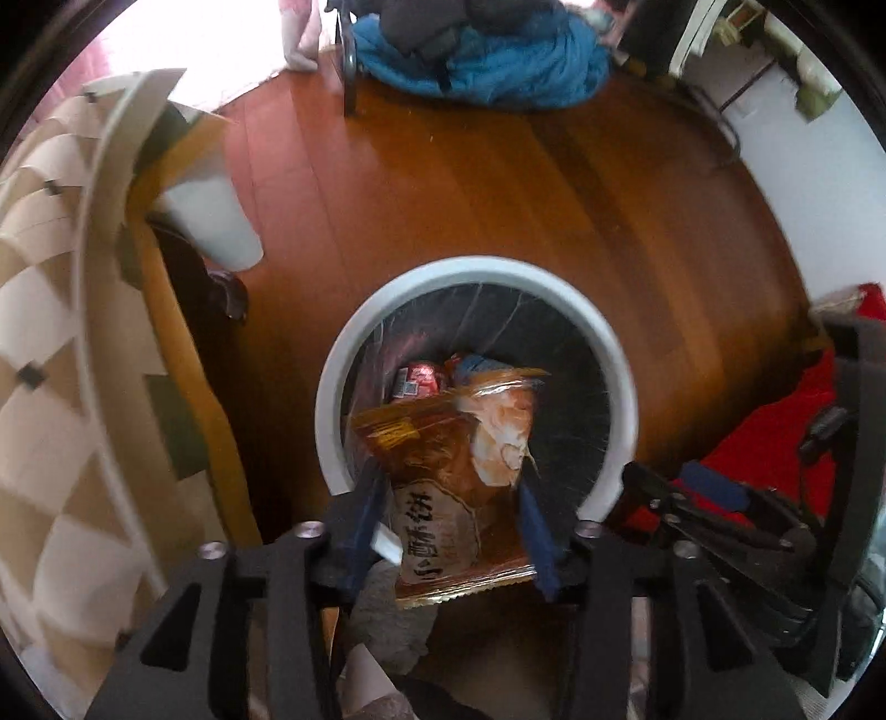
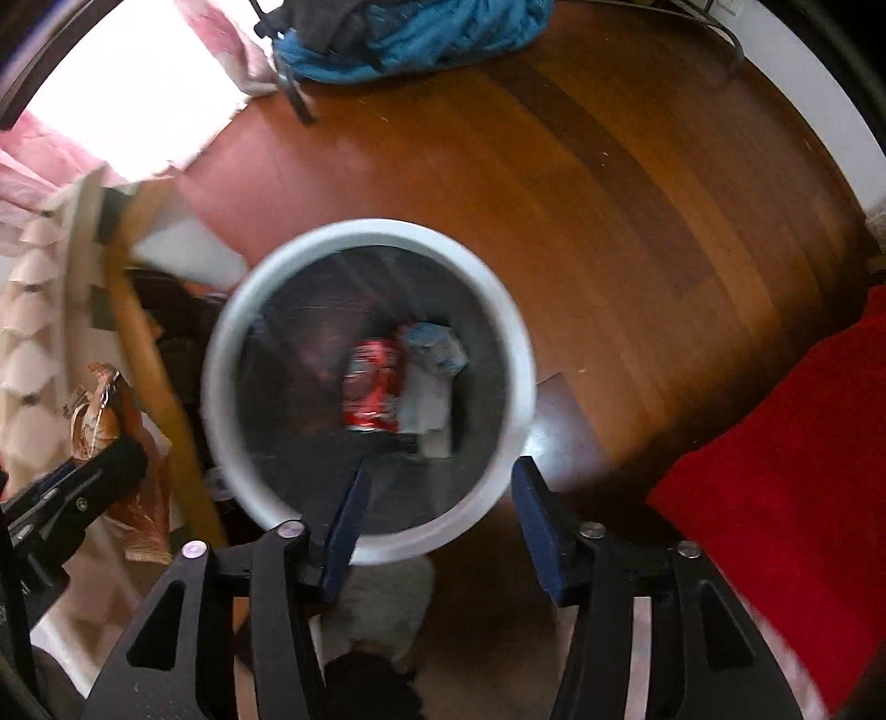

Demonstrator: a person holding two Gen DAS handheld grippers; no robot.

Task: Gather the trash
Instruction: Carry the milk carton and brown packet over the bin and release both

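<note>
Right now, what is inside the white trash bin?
Inside the white trash bin lie a red can and crumpled white-blue trash, on a dark liner. Anything beneath them is hidden.

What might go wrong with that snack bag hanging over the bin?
The snack wrapper sits between the left tongs, partly over the bin rim. Dropped here, it may catch the rim or land on the wooden floor. The right tongs hover close by, empty, and might bump the left ones.

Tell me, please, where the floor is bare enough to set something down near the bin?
Bare wood floor lies between the bin, the blue bedding and the red cloth. It is crowded beside the yellow board.
</note>
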